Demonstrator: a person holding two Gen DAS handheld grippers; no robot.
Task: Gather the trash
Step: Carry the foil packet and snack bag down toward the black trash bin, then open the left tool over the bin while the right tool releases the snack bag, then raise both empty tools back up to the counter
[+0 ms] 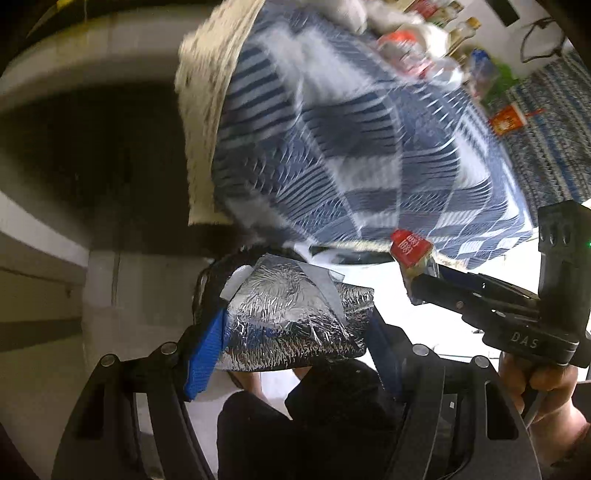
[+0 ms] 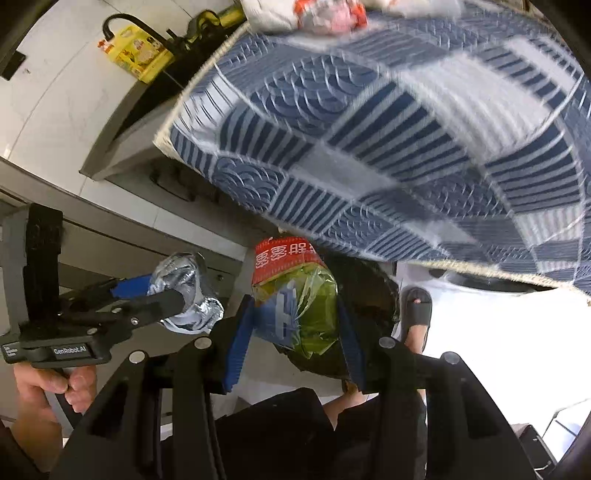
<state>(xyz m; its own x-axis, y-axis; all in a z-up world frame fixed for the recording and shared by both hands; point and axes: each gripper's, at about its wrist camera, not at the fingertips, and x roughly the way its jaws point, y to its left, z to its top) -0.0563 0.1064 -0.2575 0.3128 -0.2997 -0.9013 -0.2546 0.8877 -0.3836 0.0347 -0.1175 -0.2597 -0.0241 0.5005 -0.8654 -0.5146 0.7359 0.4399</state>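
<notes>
Left gripper (image 1: 295,332) is clamped on a crumpled silver foil wrapper (image 1: 291,314), blue pads (image 1: 201,362) pressed into its sides; the wrapper bulges up past the fingertips toward 12 o'clock. Right gripper (image 2: 295,325) is clamped on a green-and-red snack bag (image 2: 295,295), red band at the top end, pads at 9 and 3 of it. Both loads are held off the table, over the floor, with the person's dark trousers (image 1: 314,424) and a sandalled foot (image 2: 415,310) below.

In the left view the right gripper (image 1: 417,284) sits at 3 o'clock with the snack bag (image 1: 410,251) poking toward 11. In the right view the left gripper (image 2: 181,299) sits at 9 o'clock with the foil wrapper (image 2: 184,291). The two are near each other, not touching.

Step looks like carrying both pieces to a bin. A dark opening with a pale rim (image 2: 491,284) shows at 3 o'clock under the cloth edge, maybe the bin; cannot tell for sure. To do it well: keep both squeezes firm, since foil and film are slippery and crush easily; keep the grippers apart so the loads do not snag; release only once each is over the opening.

Further out, the blue patterned tablecloth (image 1: 332,147) fills 12 to 2, blurred. More trash, a red-and-white wrapper (image 2: 328,14) among it, lies on its far end. Past that, a yellow box (image 2: 136,51) at 10 in the right view.
</notes>
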